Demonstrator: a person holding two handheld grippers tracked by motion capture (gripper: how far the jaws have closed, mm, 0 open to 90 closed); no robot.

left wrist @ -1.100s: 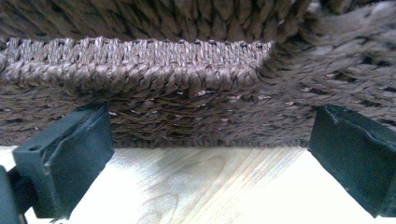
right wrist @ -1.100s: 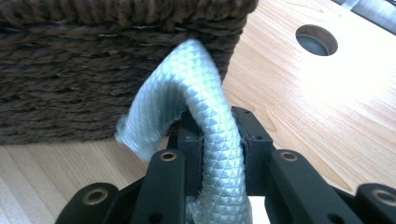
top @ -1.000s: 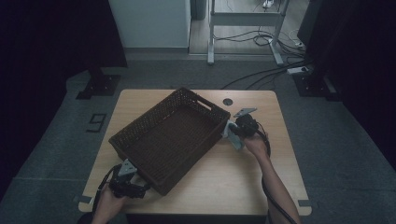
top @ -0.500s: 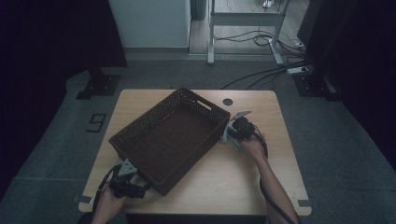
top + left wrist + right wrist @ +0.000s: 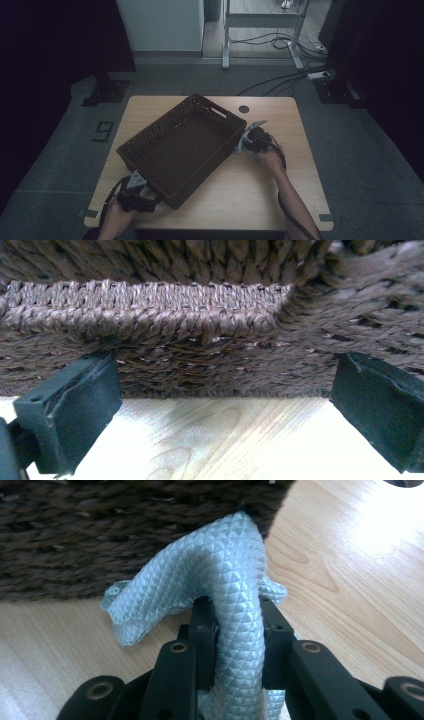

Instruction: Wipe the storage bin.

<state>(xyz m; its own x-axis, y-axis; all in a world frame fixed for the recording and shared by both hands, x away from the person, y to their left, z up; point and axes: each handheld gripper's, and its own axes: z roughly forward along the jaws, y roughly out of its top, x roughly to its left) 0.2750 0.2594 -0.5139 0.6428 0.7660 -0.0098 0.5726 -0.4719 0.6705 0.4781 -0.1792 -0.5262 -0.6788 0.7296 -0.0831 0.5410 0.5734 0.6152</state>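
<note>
only readable mark: a dark "9" (image 5: 103,131) on the grey floor (image 5: 60,150) left of the table, no other text or labels legible.

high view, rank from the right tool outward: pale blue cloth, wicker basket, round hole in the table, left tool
1. pale blue cloth: pinched in the right tool, at the basket's right corner.
2. wicker basket: just left of that tool, its corner by the cloth.
3. round hole: behind the tool, near the table's far edge.
4. left tool: farthest, at the basket's near left corner.
</note>
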